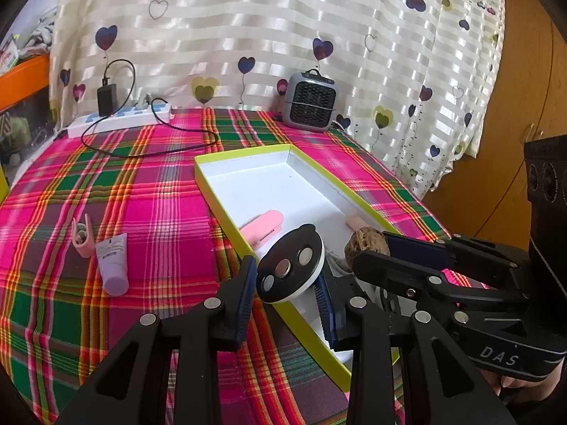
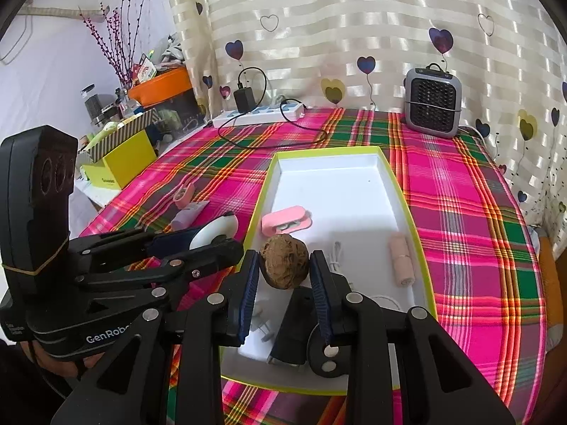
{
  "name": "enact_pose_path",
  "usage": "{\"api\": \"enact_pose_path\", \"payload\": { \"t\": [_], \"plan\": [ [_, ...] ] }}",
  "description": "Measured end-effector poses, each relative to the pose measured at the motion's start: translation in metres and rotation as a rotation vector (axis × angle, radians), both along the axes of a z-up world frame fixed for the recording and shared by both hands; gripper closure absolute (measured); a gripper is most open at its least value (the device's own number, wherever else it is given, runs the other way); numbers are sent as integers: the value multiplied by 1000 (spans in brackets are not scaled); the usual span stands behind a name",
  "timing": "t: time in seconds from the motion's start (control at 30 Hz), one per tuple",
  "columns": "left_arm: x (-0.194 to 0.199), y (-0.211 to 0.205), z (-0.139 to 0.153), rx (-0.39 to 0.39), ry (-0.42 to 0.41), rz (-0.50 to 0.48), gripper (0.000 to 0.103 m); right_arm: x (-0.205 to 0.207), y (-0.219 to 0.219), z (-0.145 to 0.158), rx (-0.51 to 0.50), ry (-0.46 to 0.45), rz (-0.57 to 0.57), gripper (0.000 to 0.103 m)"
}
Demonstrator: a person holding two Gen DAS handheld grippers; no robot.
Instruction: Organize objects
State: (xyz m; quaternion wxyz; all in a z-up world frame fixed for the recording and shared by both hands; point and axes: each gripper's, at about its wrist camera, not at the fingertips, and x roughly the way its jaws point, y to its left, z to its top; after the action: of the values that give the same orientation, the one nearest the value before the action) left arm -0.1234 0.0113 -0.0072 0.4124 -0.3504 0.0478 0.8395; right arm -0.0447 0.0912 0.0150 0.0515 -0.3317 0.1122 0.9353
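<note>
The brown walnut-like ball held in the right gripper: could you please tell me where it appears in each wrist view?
Left wrist view: the brown ball sits right of centre, above the tray's near end, partly hidden behind the right gripper's fingers.
Right wrist view: the ball is at centre, clamped between the right gripper's blue pads.
Shared landmark: the grey fan heater against the heart-print curtain.

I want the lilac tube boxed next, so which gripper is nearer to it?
Left. The left gripper, holding the round magnetic disc at the tray's left rim, sits just right of the lilac tube. The right gripper holds the brown ball over the tray, farther off.
</note>
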Motion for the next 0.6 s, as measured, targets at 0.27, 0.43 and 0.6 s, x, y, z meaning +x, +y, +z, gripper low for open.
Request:
{"api": "enact_pose_path", "payload": {
  "t": [0.27, 0.43, 0.6],
  "plan": [
    [1, 5, 0, -18, 0, 7, 72, 2, 3, 1, -9, 12, 11, 72],
    [2, 14, 3, -33, 8, 3, 72, 6, 10, 2, -21, 24, 7, 72],
    [1, 26, 5, -51, 6, -11, 72, 9, 20, 5, -30, 35, -5, 72]
  ]
}}
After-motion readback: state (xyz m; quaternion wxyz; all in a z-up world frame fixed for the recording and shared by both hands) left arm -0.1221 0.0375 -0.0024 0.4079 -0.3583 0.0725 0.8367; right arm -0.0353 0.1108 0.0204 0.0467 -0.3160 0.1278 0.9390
